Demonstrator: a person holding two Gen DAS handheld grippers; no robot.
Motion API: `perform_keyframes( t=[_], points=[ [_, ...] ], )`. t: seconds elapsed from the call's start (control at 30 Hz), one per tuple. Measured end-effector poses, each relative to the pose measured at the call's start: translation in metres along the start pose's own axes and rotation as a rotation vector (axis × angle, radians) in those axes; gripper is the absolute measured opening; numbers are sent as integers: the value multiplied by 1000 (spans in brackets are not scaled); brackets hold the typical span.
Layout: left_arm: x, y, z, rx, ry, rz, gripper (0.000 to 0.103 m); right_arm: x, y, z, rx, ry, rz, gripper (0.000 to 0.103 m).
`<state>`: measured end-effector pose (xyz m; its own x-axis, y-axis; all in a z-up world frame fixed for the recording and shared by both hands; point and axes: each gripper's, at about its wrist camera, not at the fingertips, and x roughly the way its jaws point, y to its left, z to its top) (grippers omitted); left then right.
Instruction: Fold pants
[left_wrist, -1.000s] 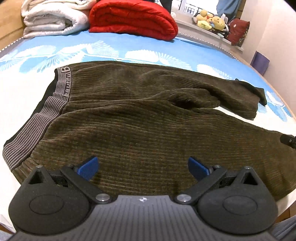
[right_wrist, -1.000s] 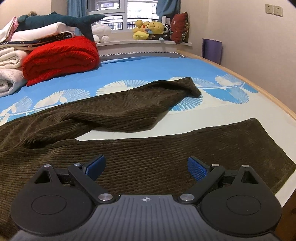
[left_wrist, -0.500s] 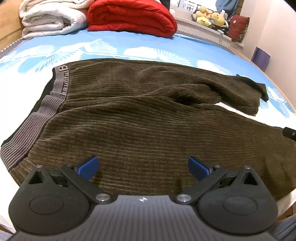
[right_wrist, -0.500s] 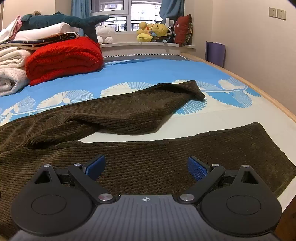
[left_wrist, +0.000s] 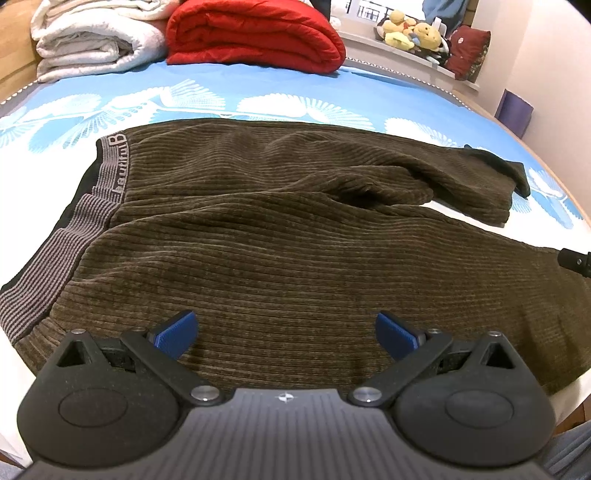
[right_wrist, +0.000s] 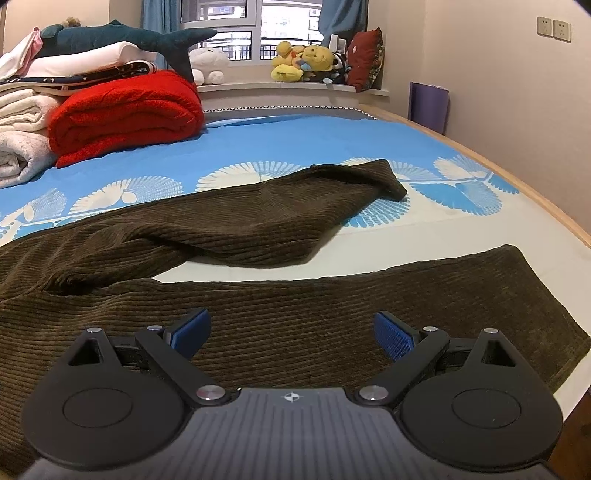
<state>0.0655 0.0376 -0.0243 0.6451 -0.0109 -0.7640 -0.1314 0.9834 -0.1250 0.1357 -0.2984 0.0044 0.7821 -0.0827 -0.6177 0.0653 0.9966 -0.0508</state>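
Note:
Dark brown corduroy pants (left_wrist: 280, 236) lie spread on the bed, grey striped waistband (left_wrist: 74, 229) at the left, the two legs running off to the right. The far leg (right_wrist: 266, 214) is rumpled and its cuff (right_wrist: 388, 181) lies on the blue sheet. The near leg (right_wrist: 332, 306) lies flat along the bed's front edge. My left gripper (left_wrist: 286, 332) hovers open over the near hip area. My right gripper (right_wrist: 291, 332) stands open above the near leg, nothing between its blue pads (right_wrist: 393, 338). A black piece of the right gripper (left_wrist: 576, 260) shows at the left wrist view's right edge.
A folded red blanket (right_wrist: 125, 114) and white bedding (left_wrist: 92, 40) are stacked at the far side of the bed. Plush toys (right_wrist: 306, 62) and a dark red cushion (right_wrist: 365, 59) sit on the window sill. The bed's wooden edge (right_wrist: 517, 184) runs along the right, near the wall.
Both grippers have dropped slightly lower and nearer to the pants; the cloth lies as before. Both stay open.

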Motion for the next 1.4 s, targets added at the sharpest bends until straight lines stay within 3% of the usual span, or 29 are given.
perform_keyframes(
  t=[0.6,1.03,1.4],
  points=[
    [3,7,22,-42,-3,-15,103,3,-2,9,45,-25,-24,95],
    [25,4,77,45,-19,49,103,33,30,77,171,-69,57,95],
    [75,3,113,66,107,46,103,74,45,84,90,-47,5,95]
  ],
)
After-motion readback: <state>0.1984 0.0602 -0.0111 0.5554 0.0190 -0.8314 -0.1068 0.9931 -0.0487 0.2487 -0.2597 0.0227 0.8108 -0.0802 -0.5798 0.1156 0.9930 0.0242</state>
